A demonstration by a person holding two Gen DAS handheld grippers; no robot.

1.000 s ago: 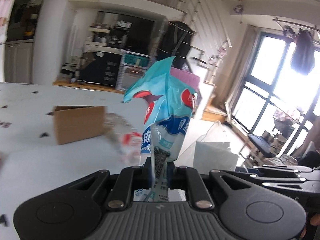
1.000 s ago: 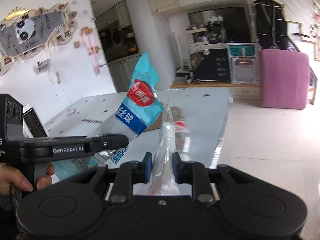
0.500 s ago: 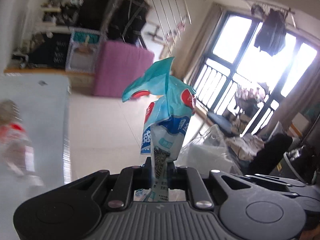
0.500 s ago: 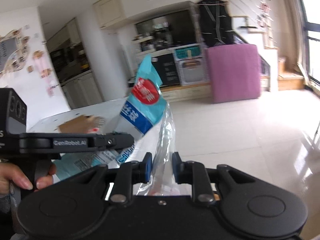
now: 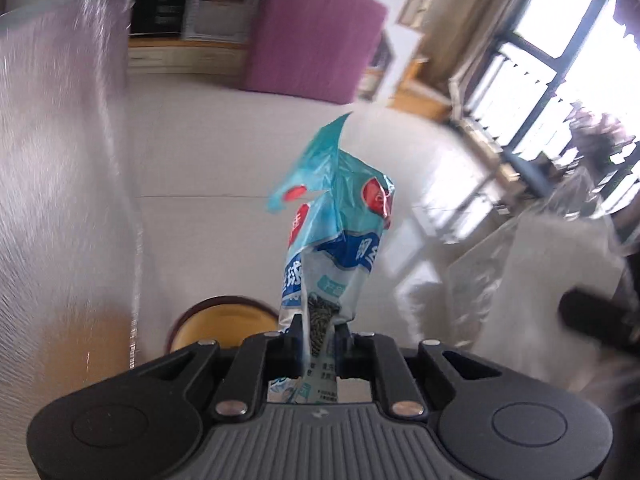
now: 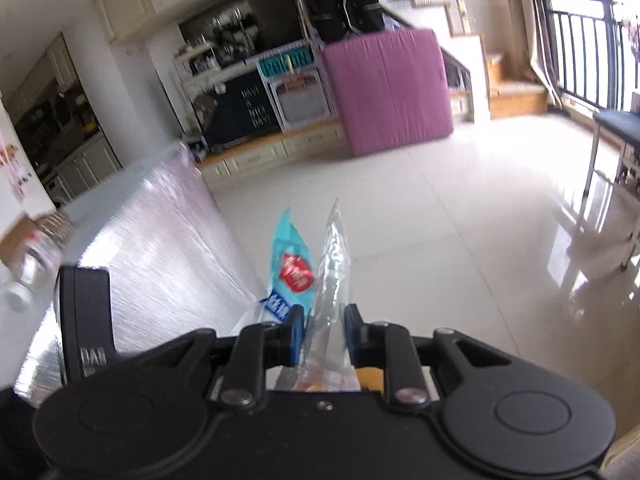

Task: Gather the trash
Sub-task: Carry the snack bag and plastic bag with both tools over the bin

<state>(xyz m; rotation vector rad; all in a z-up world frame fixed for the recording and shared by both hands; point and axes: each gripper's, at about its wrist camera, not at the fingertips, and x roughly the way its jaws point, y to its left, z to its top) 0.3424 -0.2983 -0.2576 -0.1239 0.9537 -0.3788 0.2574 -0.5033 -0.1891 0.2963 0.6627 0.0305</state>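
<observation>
The left gripper (image 5: 318, 334) is clamped on a crumpled teal-and-blue snack wrapper (image 5: 338, 232) — red round logos, white lettering, a dark patterned strip at the pinched end — which stands up from the jaws above the pale tiled floor (image 5: 224, 152). The right gripper (image 6: 324, 330) pinches a clear, crinkled plastic wrapper (image 6: 333, 256) that rises to a point. In the right wrist view the teal wrapper shows just left of the clear one. A white-lined trash bag (image 5: 532, 280) lies at right — blurred.
</observation>
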